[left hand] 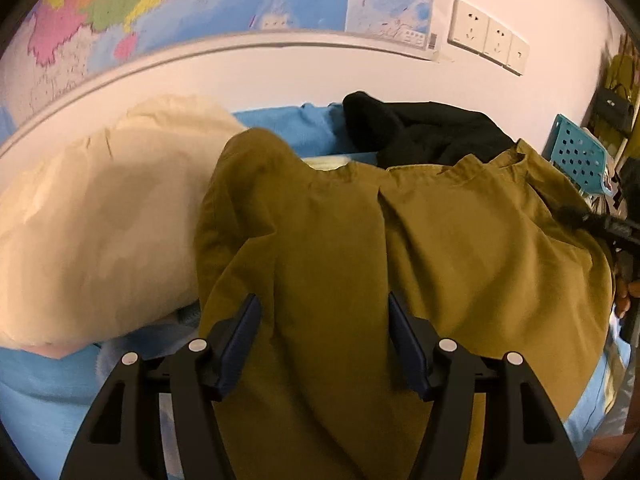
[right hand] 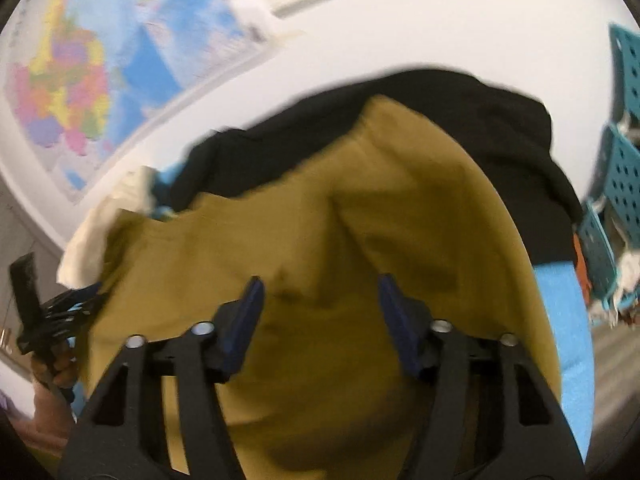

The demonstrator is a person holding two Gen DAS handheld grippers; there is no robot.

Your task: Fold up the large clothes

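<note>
Two black grippers with dark blue pads sit closest to the cameras. On the left gripper (left hand: 324, 308) the jaws stand wide apart, and nothing is pinched between them. On the right gripper (right hand: 320, 290) the jaws stand apart too, and the pads do not press on any cloth. The right wrist view is blurry, so small things there are hard to see.

Right under both grippers lies the big mustard-brown cotton garment (left hand: 400, 248). It is spread out over the light blue bed sheet (left hand: 36, 392). It looks bumpy and loose, with soft wrinkles and a seam down the middle. Its collar edge points away, toward the wall. I see no neat fold in it. So I think the folding has hardly begun. The cloth must be grabbed, pulled flat and folded over.

Next to the garment, on the left side, lies a puffy cream pillow (left hand: 100, 220). It touches the garment's edge and could get in the way when the cloth is spread flat. Behind the garment sits a crumpled black piece of clothing (left hand: 432, 132). The garment's far edge lies just beside it, so the two could get mixed up.

Far off at the right edge stands a teal plastic basket with round holes (left hand: 580, 160). On the pale wall hang a colourful paper map (left hand: 160, 4) and white wall sockets (left hand: 488, 36).
</note>
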